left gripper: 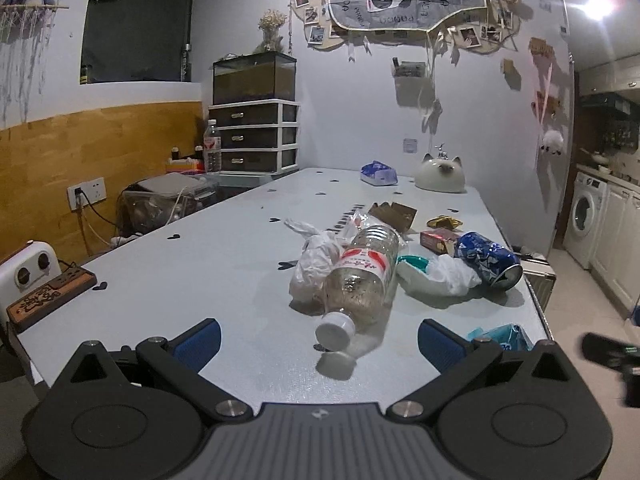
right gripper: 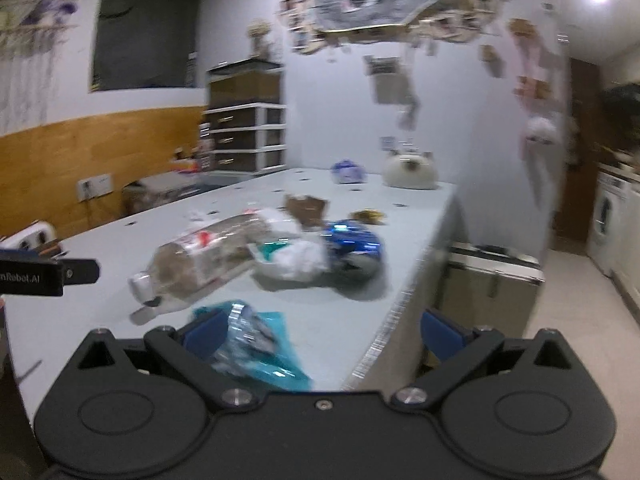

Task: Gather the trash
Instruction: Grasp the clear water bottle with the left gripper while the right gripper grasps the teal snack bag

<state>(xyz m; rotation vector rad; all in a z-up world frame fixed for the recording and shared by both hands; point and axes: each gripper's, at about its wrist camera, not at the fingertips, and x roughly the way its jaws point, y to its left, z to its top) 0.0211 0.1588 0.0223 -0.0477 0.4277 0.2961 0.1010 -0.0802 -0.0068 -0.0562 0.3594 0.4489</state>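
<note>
Pale table (left gripper: 200,264), clear capped bottle (left gripper: 360,276) lying

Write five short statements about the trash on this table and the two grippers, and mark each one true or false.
1. The clear plastic bottle lies on its side with its white cap on. True.
2. The blue can stands upright. False: it lies on its side, crushed.
3. The left gripper is shut on the bottle. False: its jaws are wide apart and hold nothing.
4. A teal wrapper lies near the table edge in front of the right gripper. True.
5. The cat-shaped white container sits among the trash pile. False: it stands apart at the far end.
</note>
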